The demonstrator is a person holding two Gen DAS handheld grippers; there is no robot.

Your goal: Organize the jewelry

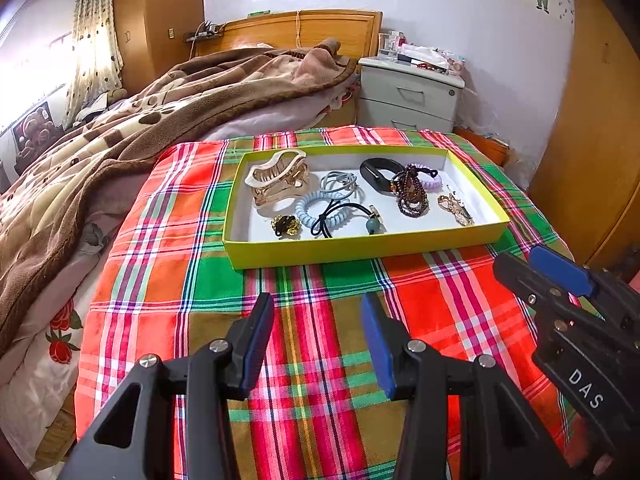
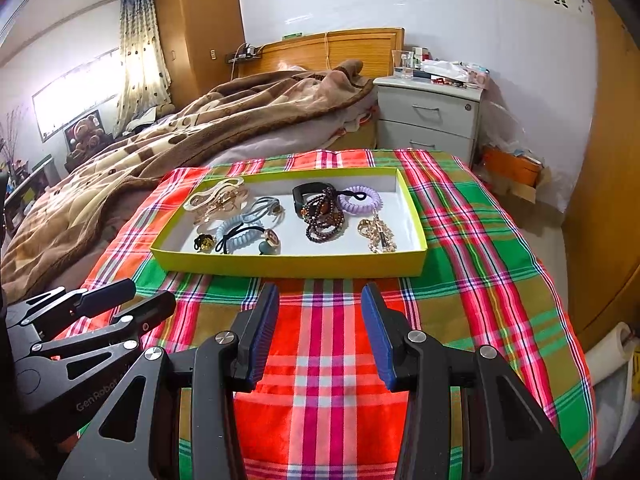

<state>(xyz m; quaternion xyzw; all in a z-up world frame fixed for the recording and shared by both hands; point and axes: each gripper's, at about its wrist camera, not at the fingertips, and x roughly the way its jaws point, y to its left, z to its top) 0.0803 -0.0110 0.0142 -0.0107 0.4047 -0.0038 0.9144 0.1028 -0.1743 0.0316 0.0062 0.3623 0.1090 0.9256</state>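
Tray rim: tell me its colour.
The tray rim is yellow-green, white inside; clearest in the right wrist view.

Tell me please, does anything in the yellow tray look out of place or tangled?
Nothing is spilled or damaged; every piece lies inside the yellow tray. Only the middle looks untidy: a black hair tie lies across the blue coil tie, and the dark bead bracelet rests against the black band.

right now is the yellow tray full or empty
Partly full: the yellow tray holds a hair claw, coil ties and bead bracelets, with bare white floor between them.
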